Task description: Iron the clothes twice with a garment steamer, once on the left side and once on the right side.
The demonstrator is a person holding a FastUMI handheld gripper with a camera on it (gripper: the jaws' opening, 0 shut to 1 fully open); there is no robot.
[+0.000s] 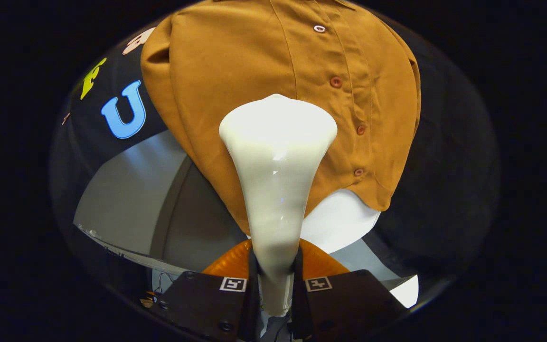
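Observation:
A cream-white garment steamer point(276, 180) rises from between my fingers, its narrow handle squeezed by both of them and its wide head flaring out ahead. My gripper point(275, 280) is shut on that handle. The steamer head rests against or just in front of a mustard-brown buttoned shirt point(235, 80) that hangs beyond the fingers. The head sits left of the shirt's button placket point(347, 104), over the lower part of the left front panel. Whether the head touches the cloth I cannot tell.
A white form point(340, 221) shows under the shirt's hem. An orange translucent part point(228, 263) lies just ahead of the fingers, behind the handle. Grey panels point(131, 194) stand to the lower left, black cloth wall point(444, 180) to the right.

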